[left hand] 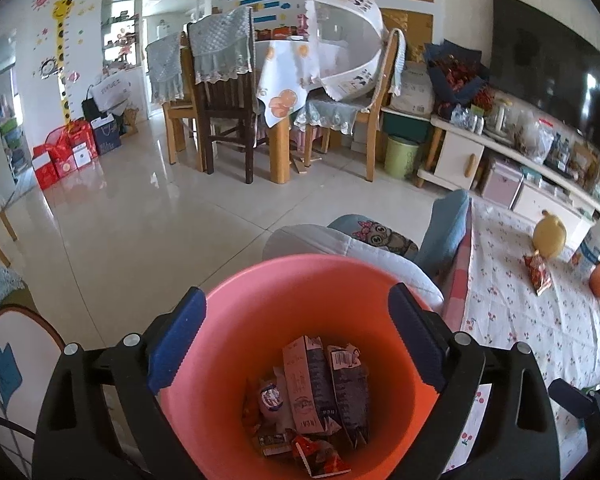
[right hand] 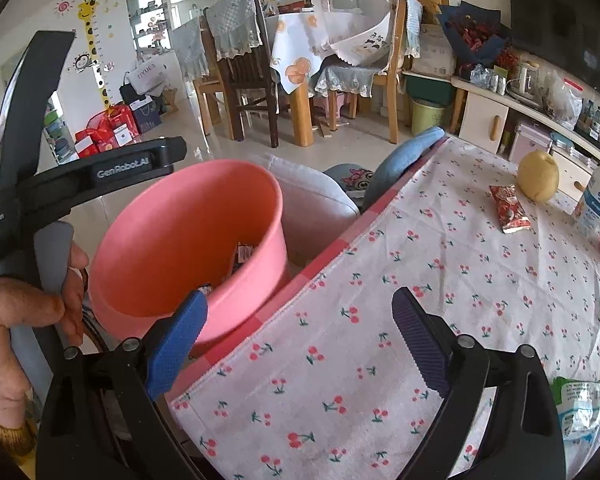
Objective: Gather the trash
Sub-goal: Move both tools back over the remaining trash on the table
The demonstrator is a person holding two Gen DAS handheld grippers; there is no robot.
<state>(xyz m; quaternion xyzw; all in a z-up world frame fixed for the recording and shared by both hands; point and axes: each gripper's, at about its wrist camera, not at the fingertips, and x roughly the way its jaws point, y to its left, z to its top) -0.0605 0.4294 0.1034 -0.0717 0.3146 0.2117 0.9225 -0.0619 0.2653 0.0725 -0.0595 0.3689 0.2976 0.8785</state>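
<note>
Beside table | pink bin (left hand: 300,320): crumpled wrappers, maybe cartons | left gripper (left hand: 296,340) spread | right gripper (right hand: 300,340) spread

Coral-pink bin (left hand: 300,304), white cherry-print tablecloth (right hand: 420,280), blue fingers (right hand: 180,344), red snack packet (right hand: 509,208).

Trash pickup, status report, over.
Both grippers open: left over the bin, right over the tablecloth. Bin holds wrappers. Red packet still out. Path clear.

Bin (left hand: 300,300): smooth matt pink plastic. Worktop (right hand: 440,280): cherry-print woven cloth. Floor (left hand: 140,220): glossy tiles. Gripper pads (right hand: 176,340): ribbed blue.
</note>
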